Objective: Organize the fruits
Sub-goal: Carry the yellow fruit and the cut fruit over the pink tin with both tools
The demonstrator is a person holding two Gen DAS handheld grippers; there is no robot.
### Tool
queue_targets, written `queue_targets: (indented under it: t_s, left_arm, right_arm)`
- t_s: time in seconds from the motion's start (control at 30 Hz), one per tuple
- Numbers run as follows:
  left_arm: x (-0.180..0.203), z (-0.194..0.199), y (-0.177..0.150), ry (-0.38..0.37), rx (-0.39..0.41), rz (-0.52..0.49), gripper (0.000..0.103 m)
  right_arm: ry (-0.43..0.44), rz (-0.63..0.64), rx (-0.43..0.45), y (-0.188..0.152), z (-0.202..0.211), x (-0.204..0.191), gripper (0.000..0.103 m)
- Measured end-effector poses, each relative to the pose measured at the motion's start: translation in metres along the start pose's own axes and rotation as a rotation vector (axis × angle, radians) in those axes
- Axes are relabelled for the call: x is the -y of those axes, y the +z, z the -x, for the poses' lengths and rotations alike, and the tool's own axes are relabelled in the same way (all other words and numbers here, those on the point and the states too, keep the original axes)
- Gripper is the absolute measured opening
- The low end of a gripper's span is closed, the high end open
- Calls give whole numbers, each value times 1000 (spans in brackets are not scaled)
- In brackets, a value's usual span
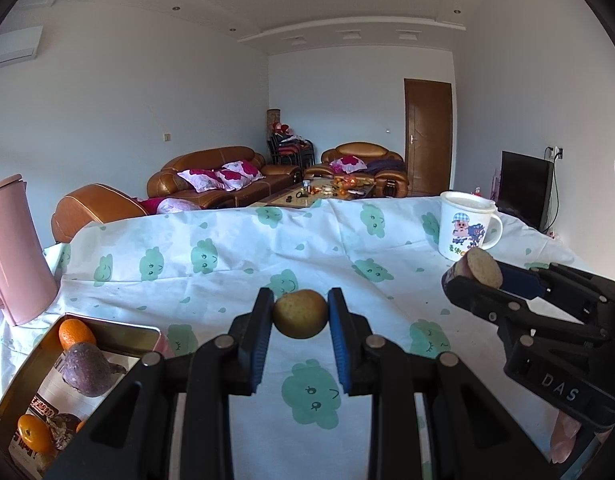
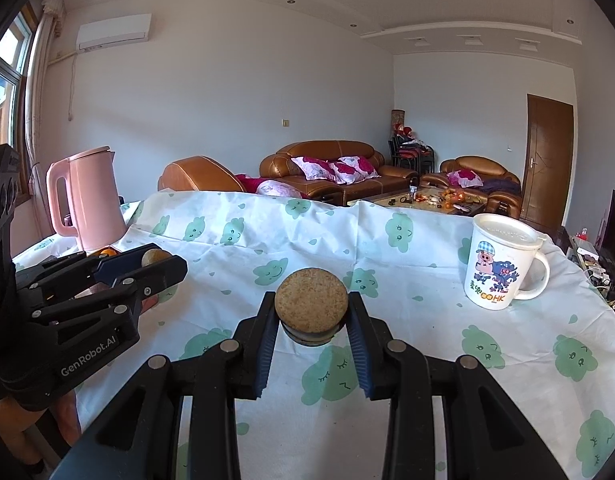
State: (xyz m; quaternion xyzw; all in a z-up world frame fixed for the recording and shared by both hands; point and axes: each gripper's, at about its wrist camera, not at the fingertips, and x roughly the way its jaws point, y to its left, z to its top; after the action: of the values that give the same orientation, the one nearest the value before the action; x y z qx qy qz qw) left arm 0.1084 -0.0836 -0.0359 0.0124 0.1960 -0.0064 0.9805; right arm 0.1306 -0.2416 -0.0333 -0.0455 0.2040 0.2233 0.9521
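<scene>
My left gripper is shut on a small yellow-brown round fruit and holds it above the tablecloth; it also shows in the right wrist view. My right gripper is shut on a purple-skinned piece with a flat tan cut face, seen from the side in the left wrist view. A metal tin at the lower left holds oranges and a dark purple fruit.
A pink kettle stands at the table's left edge. A white cartoon mug with a lid stands at the right. The table is covered with a white cloth with green prints. Sofas stand behind.
</scene>
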Motion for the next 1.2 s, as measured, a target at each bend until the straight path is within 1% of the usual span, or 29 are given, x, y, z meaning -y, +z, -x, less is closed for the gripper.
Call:
queue_targets:
  t_s: [0.17, 0.4, 0.53, 0.73, 0.97, 1.2]
  left_arm:
    - [-3, 3, -1, -7, -5, 4, 29]
    - [-11, 6, -4, -24, -21, 19, 29]
    - [-17, 11, -5, -32, -27, 22, 29]
    - [-34, 23, -9, -33, -34, 42, 29]
    - [-57, 36, -9, -10, -44, 62, 29]
    - [-85, 52, -11, 29, -40, 82, 29]
  right_arm:
    - [-26, 20, -14, 0, 0, -6, 36]
    - [-33, 20, -38, 0, -2, -12, 36]
    - [-15, 19, -45, -1, -3, -19, 36]
    - [37, 26, -54, -1, -6, -40, 36]
    - [94, 47, -54, 6, -11, -68, 36]
    - [155, 65, -42, 15, -13, -99, 36]
